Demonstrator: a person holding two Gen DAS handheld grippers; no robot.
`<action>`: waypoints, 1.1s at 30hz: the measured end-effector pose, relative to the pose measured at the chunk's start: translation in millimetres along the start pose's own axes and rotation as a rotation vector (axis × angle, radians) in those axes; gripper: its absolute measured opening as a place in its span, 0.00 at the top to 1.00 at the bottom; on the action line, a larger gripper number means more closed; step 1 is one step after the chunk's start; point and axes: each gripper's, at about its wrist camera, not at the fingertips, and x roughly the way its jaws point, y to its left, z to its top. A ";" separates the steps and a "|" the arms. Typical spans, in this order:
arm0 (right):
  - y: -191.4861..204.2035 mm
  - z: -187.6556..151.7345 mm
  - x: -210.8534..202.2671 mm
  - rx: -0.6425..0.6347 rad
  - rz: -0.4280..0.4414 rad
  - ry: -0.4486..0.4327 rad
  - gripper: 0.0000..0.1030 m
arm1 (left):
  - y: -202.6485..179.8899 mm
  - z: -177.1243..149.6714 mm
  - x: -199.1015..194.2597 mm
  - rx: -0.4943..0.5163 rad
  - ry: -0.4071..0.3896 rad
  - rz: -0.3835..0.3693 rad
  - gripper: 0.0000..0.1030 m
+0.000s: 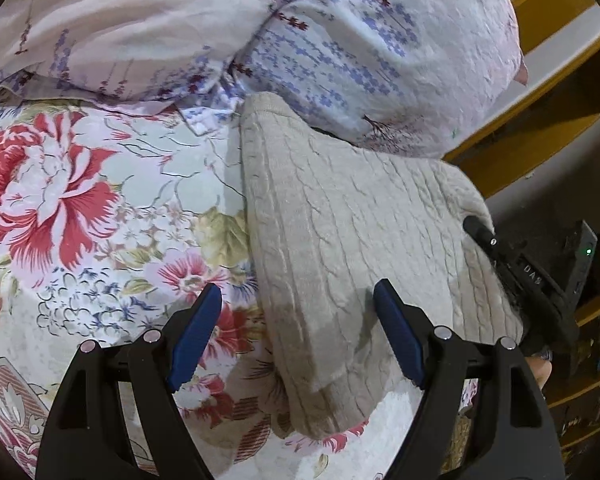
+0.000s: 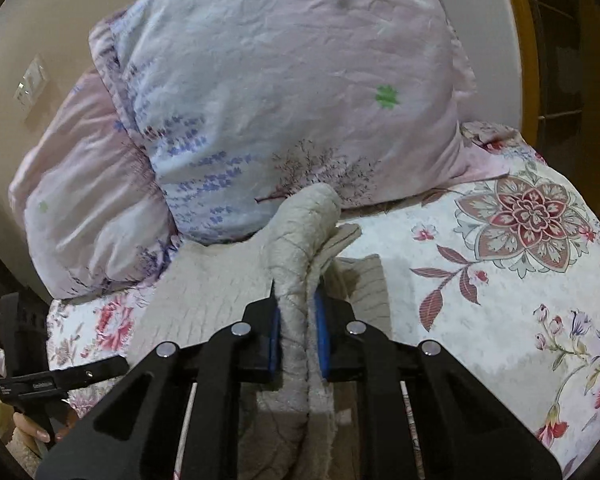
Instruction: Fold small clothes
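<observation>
A beige cable-knit garment (image 1: 340, 232) lies on a floral bedsheet (image 1: 80, 200), folded over along its left edge. My left gripper (image 1: 298, 300) is open just above its near corner, holding nothing. My right gripper (image 2: 296, 304) is shut on a bunched fold of the same knit garment (image 2: 300, 240), lifting it off the bedsheet (image 2: 480, 320). The right gripper also shows in the left wrist view (image 1: 500, 256) at the garment's right edge. The left gripper shows in the right wrist view (image 2: 80, 376) at the lower left.
A large pale lavender-print pillow (image 1: 360, 40) lies just behind the garment, seen too in the right wrist view (image 2: 280, 100). A second pink pillow (image 2: 88, 200) lies to its left. A wooden bed frame (image 1: 540, 80) and dark furniture (image 1: 592, 340) are at the right.
</observation>
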 end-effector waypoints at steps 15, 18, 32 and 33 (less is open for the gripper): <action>-53.6 -19.5 21.4 0.129 -0.122 0.116 0.54 | -5.7 -18.4 9.7 0.036 0.032 -0.044 0.24; -64.6 -18.0 -0.7 0.189 -0.068 0.091 0.48 | -1.5 -23.2 7.0 0.013 0.030 -0.063 0.24; -43.6 -52.6 -57.9 0.152 0.080 0.110 0.50 | -9.0 -52.5 3.7 0.009 0.060 -0.046 0.24; -42.2 -55.3 -58.4 0.144 0.079 0.113 0.56 | -9.8 -54.1 4.2 0.008 0.061 -0.039 0.24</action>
